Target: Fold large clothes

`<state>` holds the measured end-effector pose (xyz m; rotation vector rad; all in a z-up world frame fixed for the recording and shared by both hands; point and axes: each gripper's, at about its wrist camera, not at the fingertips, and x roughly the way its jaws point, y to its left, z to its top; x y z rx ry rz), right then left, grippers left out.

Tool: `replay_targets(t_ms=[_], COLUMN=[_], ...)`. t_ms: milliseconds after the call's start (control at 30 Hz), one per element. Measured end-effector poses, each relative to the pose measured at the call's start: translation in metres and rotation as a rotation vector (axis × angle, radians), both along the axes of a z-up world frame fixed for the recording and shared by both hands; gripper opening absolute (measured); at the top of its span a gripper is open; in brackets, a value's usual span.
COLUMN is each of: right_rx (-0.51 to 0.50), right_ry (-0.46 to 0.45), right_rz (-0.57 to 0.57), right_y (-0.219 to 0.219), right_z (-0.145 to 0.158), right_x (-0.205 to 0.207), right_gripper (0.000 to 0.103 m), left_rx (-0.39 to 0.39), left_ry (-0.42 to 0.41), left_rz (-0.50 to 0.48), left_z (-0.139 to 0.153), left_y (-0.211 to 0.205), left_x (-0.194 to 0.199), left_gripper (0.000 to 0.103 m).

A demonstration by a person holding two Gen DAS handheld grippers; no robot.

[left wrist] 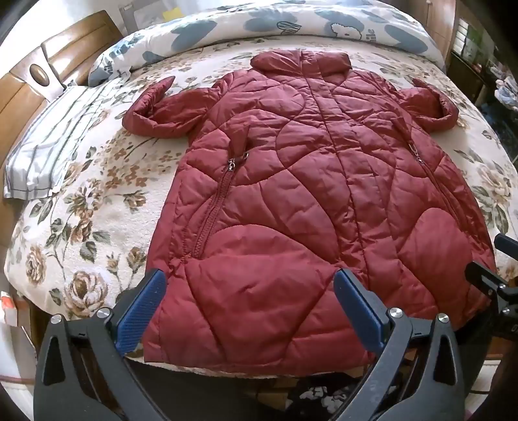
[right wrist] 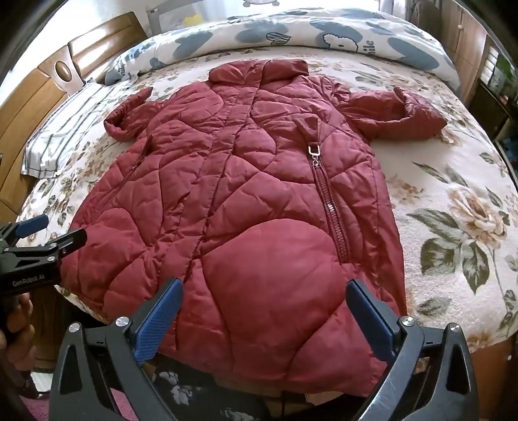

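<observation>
A dark red quilted coat (left wrist: 291, 194) lies front up on the bed, its collar at the far end and a short bent sleeve out to each side. My left gripper (left wrist: 249, 307) hangs open over the left part of the near hem, with nothing pinched between its blue pads. In the right wrist view the same coat (right wrist: 242, 210) fills the middle, and my right gripper (right wrist: 265, 317) stands open over the right part of the hem. Each gripper shows at the edge of the other's view: the right gripper (left wrist: 484, 256), the left gripper (right wrist: 63, 226) with a hand (right wrist: 16, 311) on it.
A floral bedspread (left wrist: 81, 226) covers the bed under the coat. A rolled duvet (left wrist: 291, 26) with blue shapes lies along the far side. On the left are a striped pillow (left wrist: 48, 155) and a wooden headboard (left wrist: 19, 97). Shelves (left wrist: 479, 64) stand far right.
</observation>
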<state>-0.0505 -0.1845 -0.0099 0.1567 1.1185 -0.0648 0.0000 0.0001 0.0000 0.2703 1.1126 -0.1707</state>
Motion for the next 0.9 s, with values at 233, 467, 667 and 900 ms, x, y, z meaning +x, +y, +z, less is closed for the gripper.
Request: replay_targets(t_ms=[233,467,667,900], right_rx=[0.005,0.009,0.006,0.006], right_ry=[0.001,0.001,-0.001,-0.001], right_rz=[0.001,0.001,-0.001,-0.001], right_y=[-0.0003,-0.0005,-0.0001,-0.0008], right_z=[0.0011,0.0018,0.0018,0.0017], right_x=[0.0004,0.0004,0.0010,0.0010], right_gripper=[0.101,0.101,0.101,0.101], left_rx=[0.010,-0.009,-0.001,0.002], left_ry=[0.005,-0.004,0.003,0.007], left_rz=[0.000,-0.001,0.000,-0.002], left_z=[0.0011,0.0005,0.0012,-0.0061], left_y=[-0.0010,0.0002,0.0003,-0.0001], left_x=[-0.0009,-0.0006,-0.0008,-0.0001], left_gripper=[0.103,0.103,0.103,0.103])
